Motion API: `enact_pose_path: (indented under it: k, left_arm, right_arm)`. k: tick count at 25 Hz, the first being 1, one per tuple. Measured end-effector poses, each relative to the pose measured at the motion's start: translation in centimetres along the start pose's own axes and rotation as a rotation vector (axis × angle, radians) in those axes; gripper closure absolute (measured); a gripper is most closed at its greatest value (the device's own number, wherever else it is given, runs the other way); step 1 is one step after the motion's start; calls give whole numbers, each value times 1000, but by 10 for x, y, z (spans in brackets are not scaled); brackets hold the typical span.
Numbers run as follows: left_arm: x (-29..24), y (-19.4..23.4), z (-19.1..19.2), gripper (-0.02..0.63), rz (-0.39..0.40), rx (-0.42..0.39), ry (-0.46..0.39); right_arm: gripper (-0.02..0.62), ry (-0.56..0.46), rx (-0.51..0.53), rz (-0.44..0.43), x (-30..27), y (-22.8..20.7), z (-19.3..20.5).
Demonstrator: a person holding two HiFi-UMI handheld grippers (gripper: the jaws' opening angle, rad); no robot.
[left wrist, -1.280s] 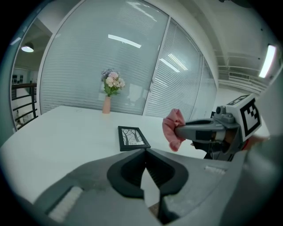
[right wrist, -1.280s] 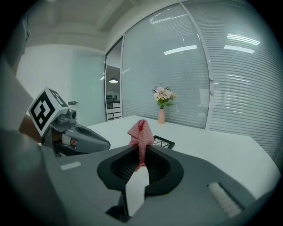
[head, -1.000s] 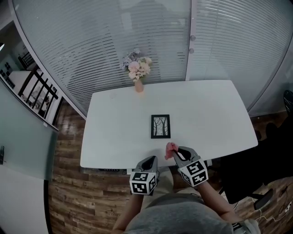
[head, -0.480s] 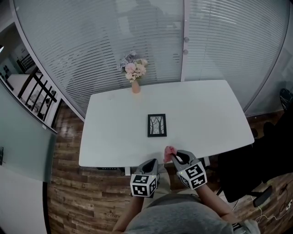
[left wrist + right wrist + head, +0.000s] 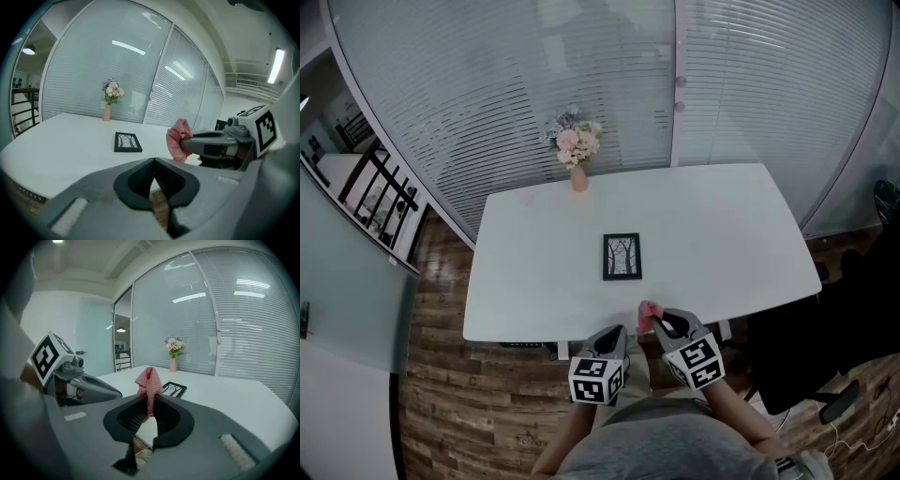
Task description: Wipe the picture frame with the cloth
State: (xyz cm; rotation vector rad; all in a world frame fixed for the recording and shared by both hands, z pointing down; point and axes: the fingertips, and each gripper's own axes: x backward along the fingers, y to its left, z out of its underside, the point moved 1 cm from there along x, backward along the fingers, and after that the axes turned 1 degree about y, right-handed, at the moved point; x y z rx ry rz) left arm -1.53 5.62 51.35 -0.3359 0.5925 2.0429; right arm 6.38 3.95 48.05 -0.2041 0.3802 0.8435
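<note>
At lower centre, the right gripper (image 5: 656, 322) pinches a crumpled pink cloth (image 5: 648, 310); the left gripper (image 5: 612, 330) is closed, seemingly empty. Wiping unstarted: reach up-frame to the black picture frame (image 5: 622, 257).

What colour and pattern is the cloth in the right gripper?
The cloth is pink with fine dots; the right gripper view shows it best.

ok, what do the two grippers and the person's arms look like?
Both match: the left gripper and right gripper have grey moulded bodies tapering to two jaws lined with black ribbed pads. Each carries a white cube with black square markers. No cables show. The person wears a grey top, and the forearms are uncovered.
</note>
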Motion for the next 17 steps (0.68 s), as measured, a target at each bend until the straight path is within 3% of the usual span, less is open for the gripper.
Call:
enact_pose_path:
  k: [17]
  left_arm:
    - [3, 7, 2, 601, 2, -1, 8]
  right_arm:
    - [560, -3, 5, 2, -3, 4, -3]
